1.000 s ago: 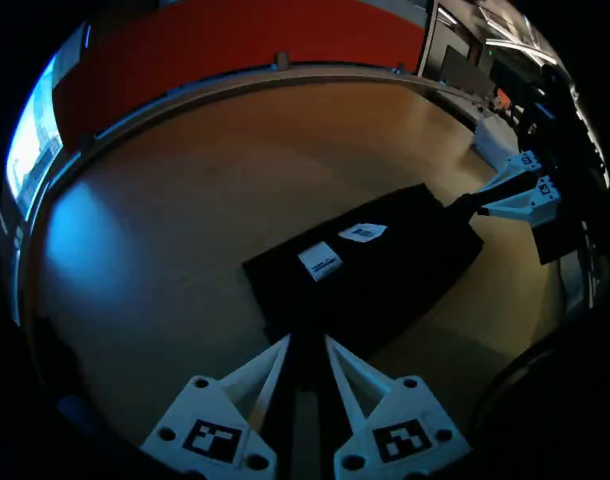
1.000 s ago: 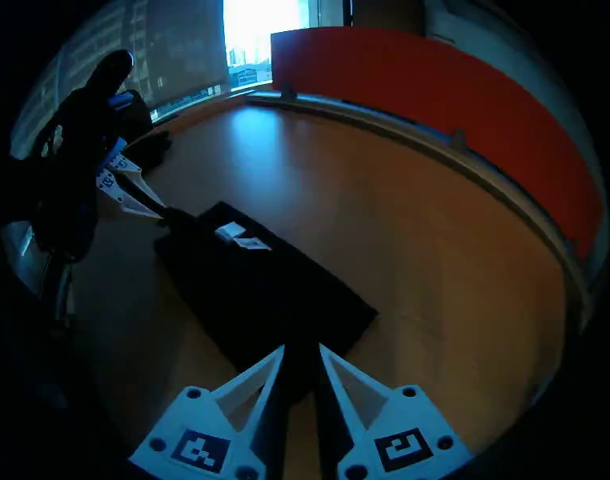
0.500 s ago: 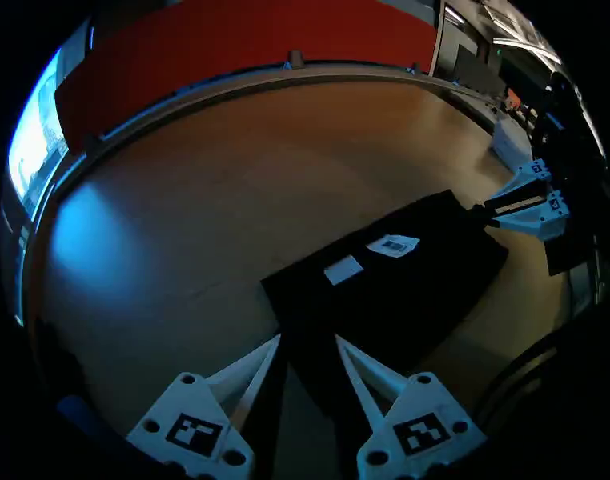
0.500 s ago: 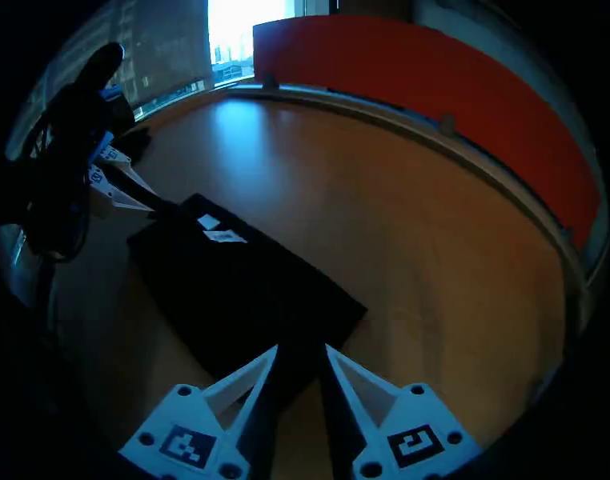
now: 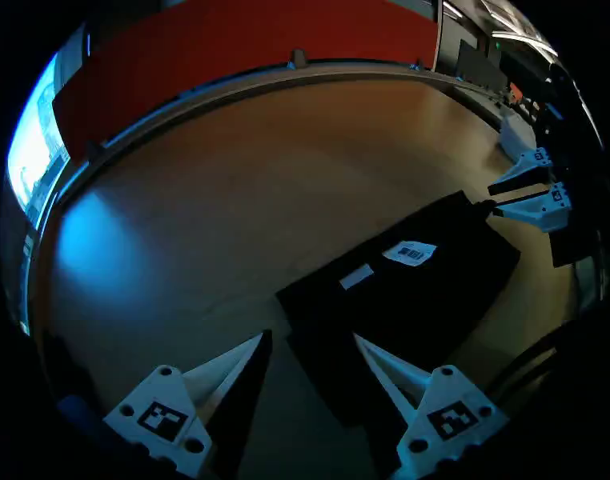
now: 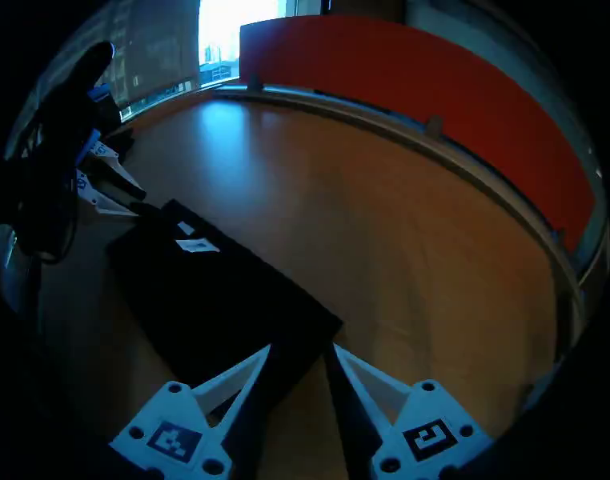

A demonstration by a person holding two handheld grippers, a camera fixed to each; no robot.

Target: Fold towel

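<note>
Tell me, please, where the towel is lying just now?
The black towel lies flat on the wooden table, stretched between the two tongs: one end by the left tongs, the other by the right tongs.

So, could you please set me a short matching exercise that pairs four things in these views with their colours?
Things:
1. towel
2. table
3. back panel
4. tags on the towel

Colours:
A. white
B. red
C. black
D. brown

Pairs: 1-C; 2-D; 3-B; 4-A
</note>
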